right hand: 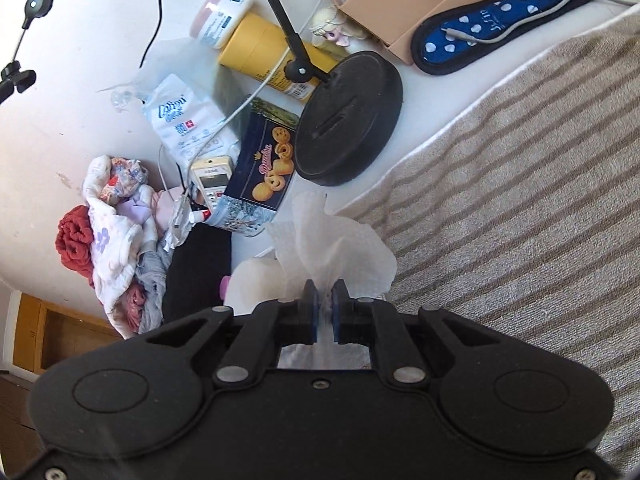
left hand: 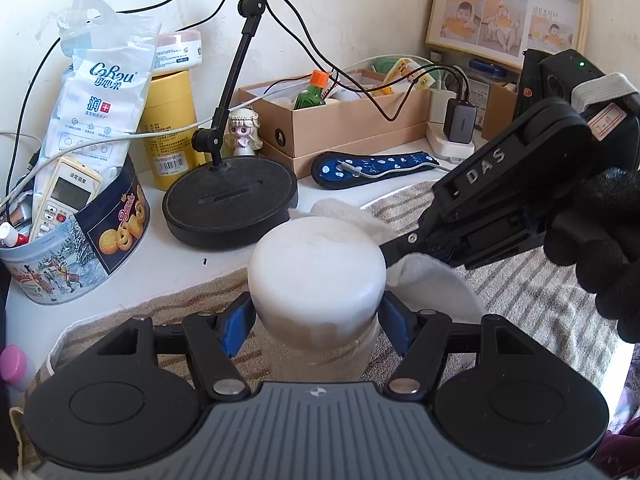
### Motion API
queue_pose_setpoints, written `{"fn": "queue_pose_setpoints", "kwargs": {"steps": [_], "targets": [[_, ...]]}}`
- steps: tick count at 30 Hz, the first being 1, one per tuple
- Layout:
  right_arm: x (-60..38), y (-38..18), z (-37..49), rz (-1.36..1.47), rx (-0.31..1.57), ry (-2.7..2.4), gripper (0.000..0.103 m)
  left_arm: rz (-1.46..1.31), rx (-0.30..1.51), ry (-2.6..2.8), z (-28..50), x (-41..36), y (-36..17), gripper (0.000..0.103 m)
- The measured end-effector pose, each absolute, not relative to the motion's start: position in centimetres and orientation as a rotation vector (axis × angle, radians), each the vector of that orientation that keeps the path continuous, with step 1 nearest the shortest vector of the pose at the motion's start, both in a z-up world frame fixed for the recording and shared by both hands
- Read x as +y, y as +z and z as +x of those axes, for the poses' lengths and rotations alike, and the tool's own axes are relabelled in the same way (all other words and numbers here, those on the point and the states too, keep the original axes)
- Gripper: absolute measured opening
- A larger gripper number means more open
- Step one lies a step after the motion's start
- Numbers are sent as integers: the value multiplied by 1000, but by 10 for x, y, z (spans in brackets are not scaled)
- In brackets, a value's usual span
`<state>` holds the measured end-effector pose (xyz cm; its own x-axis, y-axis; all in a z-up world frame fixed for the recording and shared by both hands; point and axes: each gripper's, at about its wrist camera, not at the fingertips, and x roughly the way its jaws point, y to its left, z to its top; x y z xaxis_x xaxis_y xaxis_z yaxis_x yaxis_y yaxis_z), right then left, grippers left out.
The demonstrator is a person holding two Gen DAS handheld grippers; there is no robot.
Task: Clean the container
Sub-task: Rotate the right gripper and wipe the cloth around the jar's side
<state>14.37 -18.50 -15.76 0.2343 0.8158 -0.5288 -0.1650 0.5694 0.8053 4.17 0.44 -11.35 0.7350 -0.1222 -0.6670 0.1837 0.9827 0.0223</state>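
Left gripper [left hand: 318, 320] clamps container [left hand: 316, 268] below white lid; looks light, rigid, likely slippery. Right gripper [right hand: 325, 306] pinches soft tissue [right hand: 336, 240].

Matt, chalky white lid [left hand: 316, 264] over clear plastic container [left hand: 320, 354]. Soft, dimpled paper towel [right hand: 340, 240]. Rough striped terry cloth [right hand: 520, 200]. Glossy printed metal tin [left hand: 80, 256]. Matt black plastic gripper bodies.

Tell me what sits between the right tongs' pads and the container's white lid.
A crumpled white paper towel, pinched in the right tongs, lies against the white lid; the left wrist view shows it best.
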Motion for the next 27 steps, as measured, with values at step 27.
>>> {"fn": "queue_pose_setpoints", "kwargs": {"steps": [27], "targets": [[-182, -205, 152, 706, 1225, 638, 6, 91, 749, -149, 41, 2, -112, 66]]}}
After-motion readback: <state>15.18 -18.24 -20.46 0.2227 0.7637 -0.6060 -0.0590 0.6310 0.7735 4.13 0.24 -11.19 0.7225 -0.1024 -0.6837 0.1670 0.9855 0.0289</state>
